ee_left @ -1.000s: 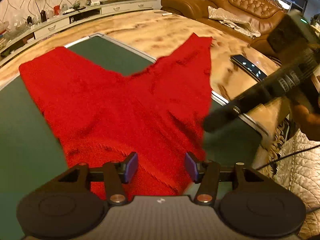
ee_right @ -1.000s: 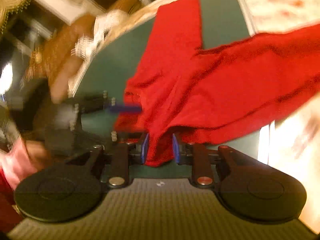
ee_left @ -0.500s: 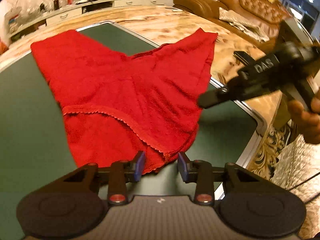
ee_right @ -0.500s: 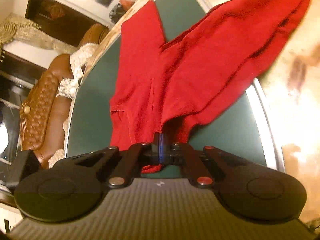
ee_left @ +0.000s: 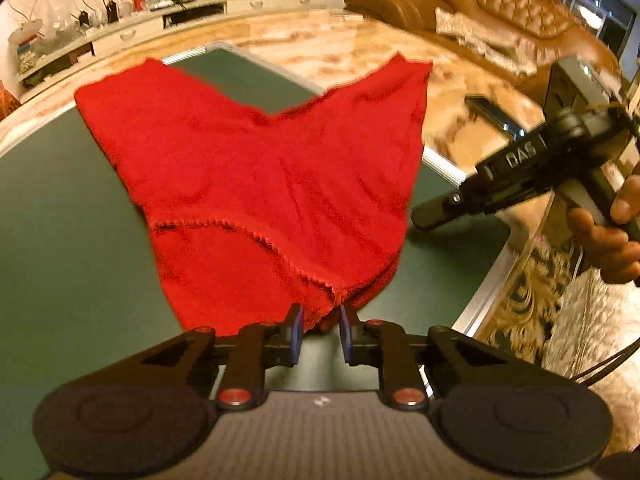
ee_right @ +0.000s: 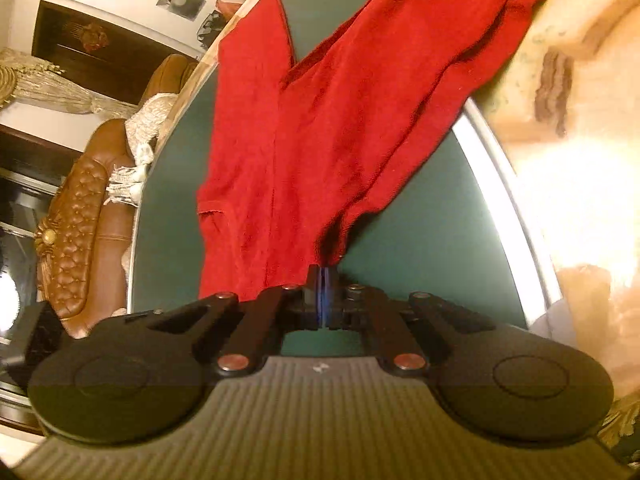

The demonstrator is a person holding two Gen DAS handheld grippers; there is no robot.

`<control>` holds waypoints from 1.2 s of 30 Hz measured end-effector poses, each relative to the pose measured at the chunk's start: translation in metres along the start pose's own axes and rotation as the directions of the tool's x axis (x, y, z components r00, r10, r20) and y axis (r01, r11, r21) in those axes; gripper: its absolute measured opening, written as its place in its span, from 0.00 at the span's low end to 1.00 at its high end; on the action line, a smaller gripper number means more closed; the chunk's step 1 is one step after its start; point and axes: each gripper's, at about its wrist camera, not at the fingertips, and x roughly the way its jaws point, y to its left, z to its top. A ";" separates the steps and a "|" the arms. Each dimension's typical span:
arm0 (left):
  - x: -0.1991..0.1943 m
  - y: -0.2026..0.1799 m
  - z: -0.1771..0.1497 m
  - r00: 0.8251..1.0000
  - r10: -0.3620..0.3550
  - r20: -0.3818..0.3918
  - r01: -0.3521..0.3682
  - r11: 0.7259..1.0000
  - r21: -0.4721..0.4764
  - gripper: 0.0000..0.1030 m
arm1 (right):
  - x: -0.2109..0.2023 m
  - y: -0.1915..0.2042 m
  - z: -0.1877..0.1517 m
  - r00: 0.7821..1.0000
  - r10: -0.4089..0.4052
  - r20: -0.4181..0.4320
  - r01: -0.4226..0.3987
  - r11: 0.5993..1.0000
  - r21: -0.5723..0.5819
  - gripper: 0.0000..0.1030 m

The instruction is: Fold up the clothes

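We log red shorts (ee_left: 264,184) spread on the green surface (ee_left: 60,240), waistband toward the left gripper (ee_left: 320,332) and both legs fanning away from its fingers (ee_left: 297,334). No container shows in either view. The left fingers stand apart, with the waistband hem lying just ahead of and between them; we cannot tell whether either pad touches cloth. The right gripper (ee_right: 322,300) has its fingers (ee_right: 316,300) pressed together on a bunched corner of the red shorts (ee_right: 320,128), which rise from the pinch and stretch away ahead of it. In the left view the right gripper (ee_left: 500,184) sits to the right of the fingers, held by a hand (ee_left: 608,240), beside the shorts' edge. A brown leather sofa (ee_left: 512,4) stands far beyond the fingers.

Versus half a second ago: the left fingers have narrowed their gap and the hem sits closer between them. The right fingers remain clamped on the same corner.
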 end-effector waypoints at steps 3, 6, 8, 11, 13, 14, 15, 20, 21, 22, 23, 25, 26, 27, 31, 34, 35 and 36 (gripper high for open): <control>-0.003 -0.001 0.010 0.998 -0.004 0.056 0.005 1.000 -0.014 0.29 | -0.023 0.001 0.006 0.999 -0.004 0.048 0.006 0.999 -0.038 0.05; 0.011 -0.006 0.020 0.998 -0.027 0.064 0.028 1.000 -0.014 0.29 | -0.048 -0.010 0.029 0.986 -0.054 0.158 0.055 0.998 -0.004 0.10; 0.021 -0.013 0.025 0.997 -0.049 0.057 0.049 0.999 0.000 0.29 | -0.056 -0.027 0.050 0.974 -0.095 0.208 0.086 0.995 0.056 0.19; 0.033 -0.024 0.031 0.997 -0.044 0.056 0.042 0.998 0.037 0.31 | -0.050 -0.053 0.075 0.971 -0.116 0.209 0.087 0.986 0.142 0.25; 0.039 -0.025 0.032 0.998 -0.040 0.048 0.039 0.999 0.034 0.31 | -0.043 -0.061 0.082 0.970 -0.131 0.205 0.098 0.982 0.164 0.25; 0.042 -0.025 0.032 0.998 -0.039 0.043 0.038 0.999 0.031 0.31 | -0.039 -0.063 0.084 0.969 -0.137 0.207 0.102 0.980 0.170 0.25; 0.044 -0.025 0.030 0.999 -0.038 0.037 0.037 0.999 0.030 0.31 | -0.036 -0.067 0.084 0.969 -0.130 0.209 0.092 0.979 0.182 0.25; 0.046 -0.020 0.026 0.998 -0.050 0.023 0.050 0.999 0.018 0.31 | -0.026 -0.076 0.081 0.970 -0.082 0.228 0.032 0.976 0.214 0.25; 0.046 -0.020 0.026 0.998 -0.052 0.021 0.051 0.999 0.016 0.31 | -0.026 -0.078 0.081 0.970 -0.078 0.230 0.027 0.976 0.217 0.25; 0.046 -0.020 0.026 0.998 -0.053 0.018 0.053 0.998 0.015 0.31 | -0.026 -0.079 0.081 0.970 -0.073 0.232 0.021 0.975 0.221 0.24; 0.047 -0.020 0.025 0.998 -0.055 0.017 0.055 0.998 0.015 0.31 | -0.025 -0.080 0.082 0.970 -0.072 0.232 0.018 0.974 0.224 0.20; 0.047 -0.019 0.024 0.998 -0.058 0.015 0.058 0.998 0.018 0.31 | -0.025 -0.082 0.082 0.970 -0.071 0.233 0.016 0.973 0.230 0.02; 0.046 -0.018 0.024 0.998 -0.060 0.014 0.060 0.998 0.019 0.31 | -0.025 -0.083 0.082 0.970 -0.071 0.233 0.015 0.972 0.233 0.02; 0.046 -0.016 0.023 0.998 -0.062 0.012 0.062 0.998 0.015 0.31 | -0.028 -0.083 0.080 0.968 -0.068 0.241 0.011 0.973 0.232 0.02; 0.045 -0.006 0.020 0.996 -0.085 0.014 0.086 0.996 -0.014 0.31 | -0.048 -0.078 0.076 0.957 -0.046 0.288 -0.020 0.975 0.220 0.02; 0.044 -0.005 0.018 0.996 -0.083 0.013 0.083 0.997 0.000 0.31 | -0.063 -0.074 0.073 0.947 -0.041 0.317 -0.031 0.976 0.217 0.02; 0.044 -0.005 0.018 0.997 -0.081 0.012 0.081 0.997 0.007 0.31 | -0.066 -0.073 0.073 0.947 -0.043 0.317 -0.029 0.975 0.219 0.02; 0.044 -0.005 0.018 0.997 -0.077 0.009 0.077 0.997 0.016 0.31 | -0.068 -0.072 0.073 0.947 -0.063 0.314 -0.008 0.976 0.219 0.02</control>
